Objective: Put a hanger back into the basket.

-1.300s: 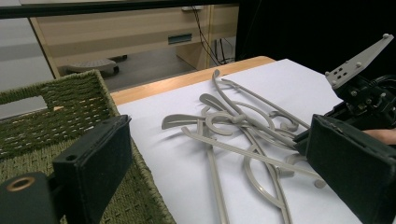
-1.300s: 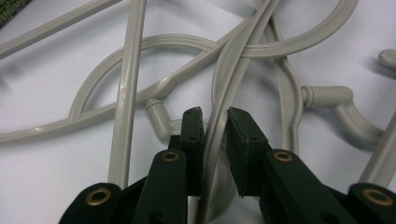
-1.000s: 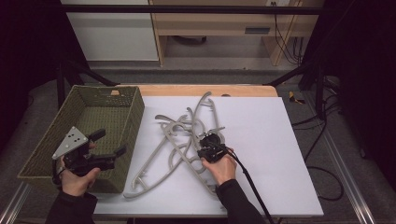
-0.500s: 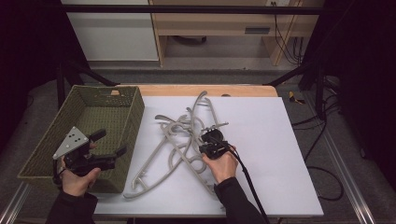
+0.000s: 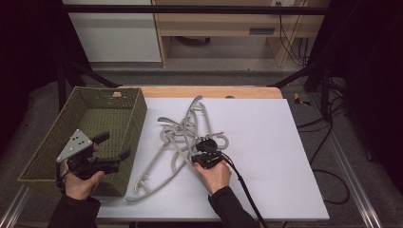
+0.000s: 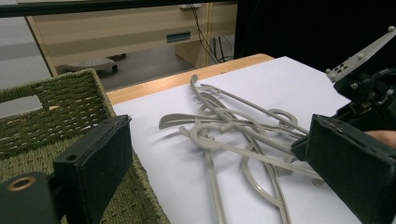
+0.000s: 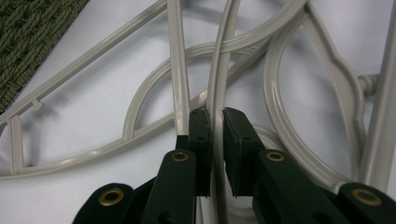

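Several grey plastic hangers point(image 5: 183, 135) lie tangled on the white table point(image 5: 271, 142). My right gripper point(image 5: 203, 156) sits at the pile's near right side. In the right gripper view its jaws point(image 7: 217, 120) are shut on one thin curved bar of a hanger point(image 7: 220, 70), with other hanger bars crossing beneath it. My left gripper point(image 5: 114, 146) hovers over the near right corner of the green woven basket point(image 5: 135, 114). Its jaws stand wide apart with nothing between them; one black finger point(image 6: 100, 161) shows in the left gripper view, with the hangers point(image 6: 233, 130) beyond.
The basket's inside looks bare. A wooden table edge point(image 5: 214, 91) runs behind the white sheet. Cabinets and cables stand beyond the table. A cable point(image 5: 244, 187) trails from the right gripper toward the near edge. The basket's weave point(image 7: 32, 37) lies close to the held hanger.
The right hand has moved a little to the left with the hanger in its grip, and the tangled pile has shifted left with it. The left gripper has stayed put.
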Action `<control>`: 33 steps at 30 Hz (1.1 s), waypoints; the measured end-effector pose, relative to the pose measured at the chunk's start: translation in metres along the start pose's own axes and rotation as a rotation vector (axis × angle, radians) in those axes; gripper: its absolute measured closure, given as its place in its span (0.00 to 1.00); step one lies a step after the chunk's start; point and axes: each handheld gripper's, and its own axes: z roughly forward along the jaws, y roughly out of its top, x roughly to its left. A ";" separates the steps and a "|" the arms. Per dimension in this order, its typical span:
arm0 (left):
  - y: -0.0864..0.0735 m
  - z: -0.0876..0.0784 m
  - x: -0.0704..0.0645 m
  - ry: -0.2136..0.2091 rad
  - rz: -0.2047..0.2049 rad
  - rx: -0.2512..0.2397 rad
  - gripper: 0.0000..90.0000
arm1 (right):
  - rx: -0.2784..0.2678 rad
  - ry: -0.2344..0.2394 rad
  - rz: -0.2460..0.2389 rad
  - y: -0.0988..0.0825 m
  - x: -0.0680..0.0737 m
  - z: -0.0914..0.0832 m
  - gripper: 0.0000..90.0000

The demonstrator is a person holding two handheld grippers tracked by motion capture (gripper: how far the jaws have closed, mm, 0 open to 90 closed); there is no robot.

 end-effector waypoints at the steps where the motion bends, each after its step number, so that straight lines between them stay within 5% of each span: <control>1: 0.000 0.000 0.000 -0.001 0.004 0.003 0.07 | -0.003 0.006 -0.003 -0.001 0.000 0.001 0.91; 5: 0.000 0.000 -0.001 -0.001 0.000 -0.001 0.07 | -0.004 0.017 -0.006 -0.002 0.001 0.002 0.90; 9: 0.000 0.001 -0.002 -0.004 0.005 0.005 0.07 | -0.016 0.055 -0.014 -0.002 -0.001 0.000 0.76; 15: 0.003 0.002 -0.009 -0.010 0.000 0.003 0.08 | -0.163 0.059 -0.108 -0.006 -0.011 -0.029 0.53; 22: 0.008 0.016 -0.036 -0.013 0.020 0.031 0.10 | -0.349 0.075 -0.204 -0.025 -0.048 -0.076 0.34; 33: 0.003 0.060 -0.069 -0.033 0.049 0.121 0.09 | -0.507 0.079 -0.251 -0.053 -0.084 -0.118 0.13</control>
